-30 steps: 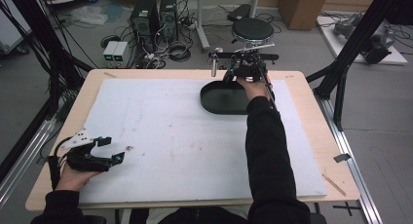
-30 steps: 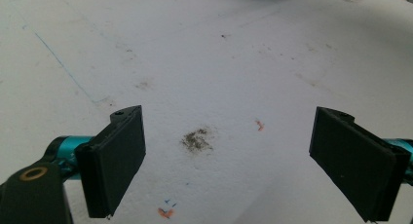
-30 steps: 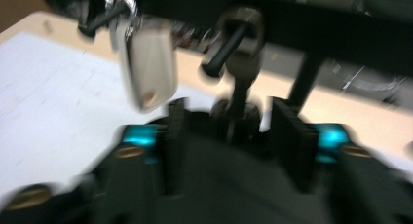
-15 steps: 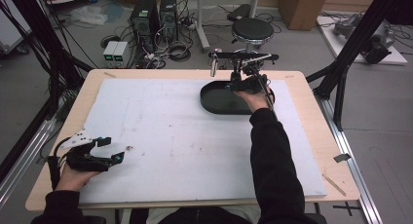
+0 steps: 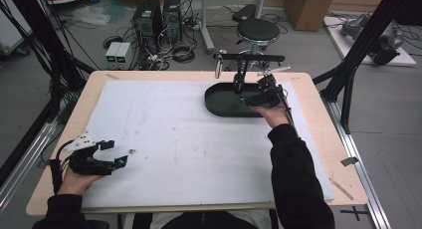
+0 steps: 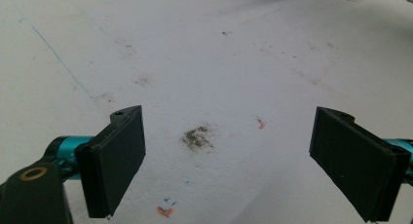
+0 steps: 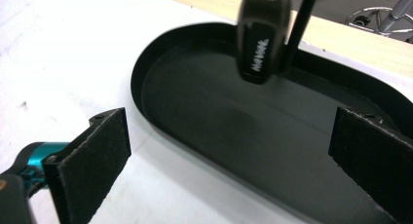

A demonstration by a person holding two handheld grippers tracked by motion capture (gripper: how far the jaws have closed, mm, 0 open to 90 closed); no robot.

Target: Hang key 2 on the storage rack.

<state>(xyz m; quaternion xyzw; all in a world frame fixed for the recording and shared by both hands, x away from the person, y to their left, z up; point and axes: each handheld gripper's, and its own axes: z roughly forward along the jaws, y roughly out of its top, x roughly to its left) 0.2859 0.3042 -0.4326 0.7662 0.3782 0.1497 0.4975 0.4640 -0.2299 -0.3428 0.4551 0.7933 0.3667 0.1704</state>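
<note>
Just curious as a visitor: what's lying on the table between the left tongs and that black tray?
Nothing much: in the high view, bare white mat separates the left tongs from the black tray, except a small speck.

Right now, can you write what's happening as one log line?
right gripper: open, over black tray, jaws just opened, nothing between | left gripper: open, over white mat

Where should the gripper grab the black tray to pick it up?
Probably the raised rim of the black tray, at its rounded end. The wall stands thin and upright there, so the right gripper, jaws open, could come from above, one jaw inside and one outside.
</note>
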